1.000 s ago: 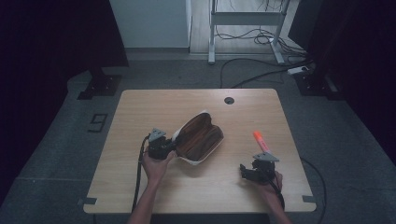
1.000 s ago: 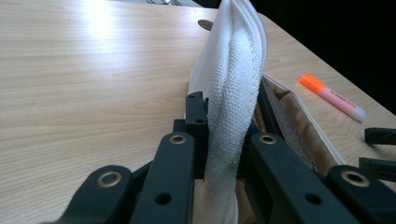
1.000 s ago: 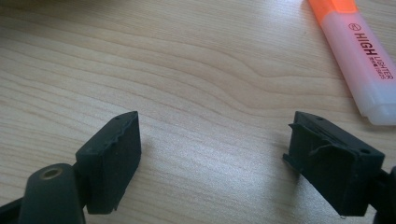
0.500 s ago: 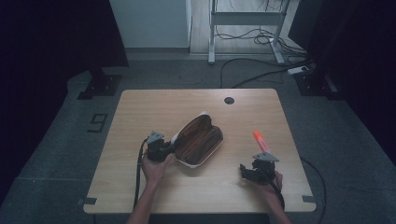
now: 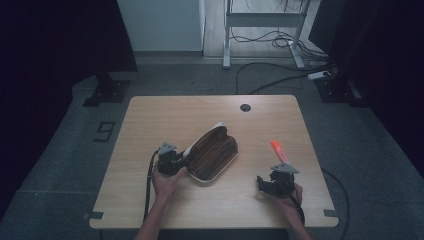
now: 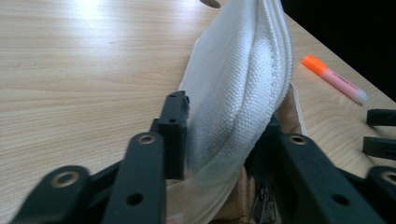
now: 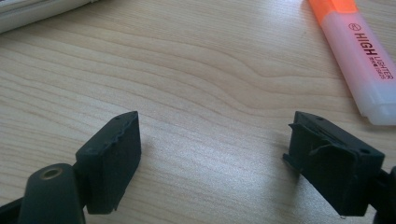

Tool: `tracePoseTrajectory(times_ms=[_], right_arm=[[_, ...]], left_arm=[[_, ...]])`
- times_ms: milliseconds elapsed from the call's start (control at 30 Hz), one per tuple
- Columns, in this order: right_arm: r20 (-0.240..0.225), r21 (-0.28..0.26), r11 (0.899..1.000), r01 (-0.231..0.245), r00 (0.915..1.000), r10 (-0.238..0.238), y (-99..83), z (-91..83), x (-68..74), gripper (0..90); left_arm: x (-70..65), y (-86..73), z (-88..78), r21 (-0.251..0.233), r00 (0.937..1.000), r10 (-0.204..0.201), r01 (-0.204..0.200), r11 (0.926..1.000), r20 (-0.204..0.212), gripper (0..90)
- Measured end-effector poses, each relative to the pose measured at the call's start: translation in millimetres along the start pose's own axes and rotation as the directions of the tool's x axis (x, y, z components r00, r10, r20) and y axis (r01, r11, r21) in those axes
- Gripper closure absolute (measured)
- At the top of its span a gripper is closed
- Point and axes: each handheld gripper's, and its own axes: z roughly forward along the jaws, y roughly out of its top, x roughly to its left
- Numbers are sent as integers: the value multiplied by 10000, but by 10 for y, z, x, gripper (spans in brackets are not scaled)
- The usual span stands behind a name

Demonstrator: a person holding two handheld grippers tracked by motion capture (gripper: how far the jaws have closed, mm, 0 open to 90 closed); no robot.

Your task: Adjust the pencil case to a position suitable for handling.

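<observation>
Pouch [image 6: 238, 88] sits between the left gripper [image 6: 224, 135] jaws, which have just been opening, one jaw off it. Right gripper [image 7: 212, 154] gapes wide near the highlighter [image 7: 359, 51].

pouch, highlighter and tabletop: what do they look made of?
Pouch: white woven fabric, canvas-like; coarse weave and a stitched seam show, with a brown, wood-grained inside seen from above. Highlighter: smooth plastic, probably; glossy pink body with print, orange cap. Table: light wood grain, satin sheen; could be laminate rather than solid wood.
</observation>
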Motion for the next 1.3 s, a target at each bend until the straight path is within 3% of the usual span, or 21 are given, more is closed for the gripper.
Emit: tracePoseTrajectory(times_ms=[33, 167, 567, 1033, 1300], right_arm=[[0, 0, 10000, 0, 10000, 0, 0, 0, 0, 163], [0, 0, 10000, 2, 10000, -2, 0, 0, 0, 163], [-2, 0, 10000, 1, 10000, -1, 0, 0, 0, 163], [0, 0, 10000, 0, 10000, 0, 0, 0, 0, 163], [-2, -1, 10000, -1, 10000, 1, 0, 0, 0, 163]], left_arm=[[-2, 1, 3, 18, 10000, -5, 5, 10000, 2, 590], [-14, 5, 2, 66, 9998, 77, -76, 9999, -161, 440], [-70, 5, 4, 134, 9990, 428, -430, 9990, 148, 253], [-95, 10, -63, 159, 9968, 723, -729, 9972, 352, 190], [-107, 12, -93, 144, 9963, 770, -776, 9969, 384, 235]])
